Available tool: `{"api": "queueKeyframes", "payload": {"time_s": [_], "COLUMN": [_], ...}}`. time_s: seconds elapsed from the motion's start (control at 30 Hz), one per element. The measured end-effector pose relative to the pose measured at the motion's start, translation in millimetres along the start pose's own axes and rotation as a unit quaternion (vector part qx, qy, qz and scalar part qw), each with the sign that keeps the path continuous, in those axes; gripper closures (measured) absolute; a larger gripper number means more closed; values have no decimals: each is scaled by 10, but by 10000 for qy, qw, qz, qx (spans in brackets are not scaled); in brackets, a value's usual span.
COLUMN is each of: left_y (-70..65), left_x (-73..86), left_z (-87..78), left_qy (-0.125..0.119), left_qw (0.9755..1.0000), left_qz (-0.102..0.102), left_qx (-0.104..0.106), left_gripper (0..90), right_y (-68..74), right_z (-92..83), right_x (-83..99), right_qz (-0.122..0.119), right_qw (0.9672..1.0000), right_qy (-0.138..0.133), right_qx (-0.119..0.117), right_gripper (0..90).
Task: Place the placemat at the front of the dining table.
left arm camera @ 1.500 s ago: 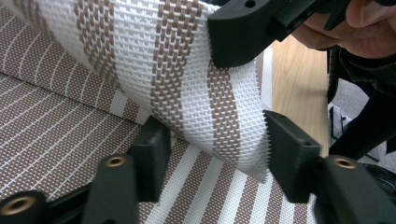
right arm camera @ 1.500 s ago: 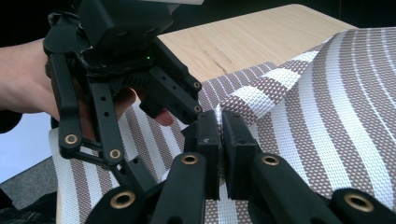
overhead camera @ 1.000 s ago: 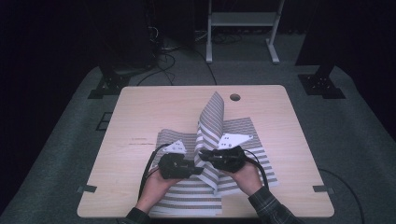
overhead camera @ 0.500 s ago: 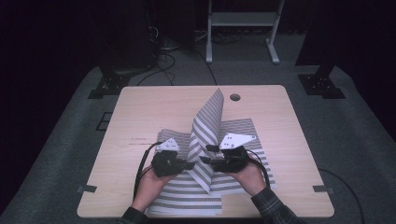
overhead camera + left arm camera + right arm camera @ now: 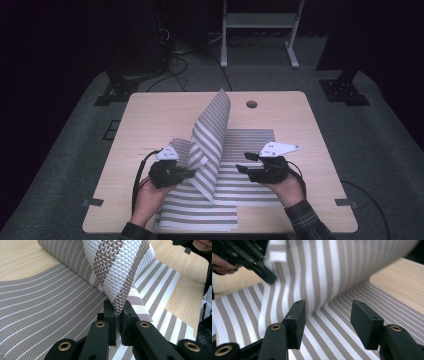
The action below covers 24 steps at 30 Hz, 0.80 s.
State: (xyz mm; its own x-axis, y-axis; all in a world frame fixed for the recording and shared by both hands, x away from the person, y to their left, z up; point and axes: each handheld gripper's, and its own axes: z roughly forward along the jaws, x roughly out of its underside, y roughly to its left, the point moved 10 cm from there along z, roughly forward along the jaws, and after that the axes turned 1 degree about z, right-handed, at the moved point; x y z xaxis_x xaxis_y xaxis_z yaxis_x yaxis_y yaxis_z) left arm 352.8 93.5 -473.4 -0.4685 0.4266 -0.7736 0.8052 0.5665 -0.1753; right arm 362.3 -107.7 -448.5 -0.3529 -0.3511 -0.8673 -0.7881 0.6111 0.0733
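Left gripper (image 5: 119,315) clamped on striped mat (image 5: 212,145) corner, flap raised above it. Right gripper (image 5: 327,322) wide, empty, mat beneath on table (image 5: 310,130). Risk: thin pinch slips, flap drops.

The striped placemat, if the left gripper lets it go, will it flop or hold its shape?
Probably semi-stiff: the striped placemat stands in a tall smooth curve from the left gripper pinching one edge. Likely light, and should spring back flat.

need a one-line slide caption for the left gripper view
Left gripper pinches a fold of the striped woven placemat, lifting it above the wooden table.
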Motion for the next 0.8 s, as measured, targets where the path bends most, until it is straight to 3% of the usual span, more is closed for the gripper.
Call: {"api": "queueKeyframes", "payload": {"time_s": [0.17,0.37,0.57,0.8], "left_y": [76,195,268,306], "left_x": [46,192,319,528], "left_z": [-84,-244,-347,-378], "left_qy": [-38,-67,-90,146], "left_qw": [9999,9991,9980,9960], "left_qz": [-95,-259,-447,-606], "left_qx": [-117,-314,-446,-635], "left_gripper": [858,857,855,822], "right_y": [-72,-202,-219,-213], "right_z": [-76,-243,-319,-317], "right_x": [115,418,640,842], "right_qz": [81,268,335,311], "right_qw": [9999,9991,9982,9964], "right_qy": [72,263,470,774], "right_qx": [72,170,161,156], "right_gripper": [450,468,501,517]}}
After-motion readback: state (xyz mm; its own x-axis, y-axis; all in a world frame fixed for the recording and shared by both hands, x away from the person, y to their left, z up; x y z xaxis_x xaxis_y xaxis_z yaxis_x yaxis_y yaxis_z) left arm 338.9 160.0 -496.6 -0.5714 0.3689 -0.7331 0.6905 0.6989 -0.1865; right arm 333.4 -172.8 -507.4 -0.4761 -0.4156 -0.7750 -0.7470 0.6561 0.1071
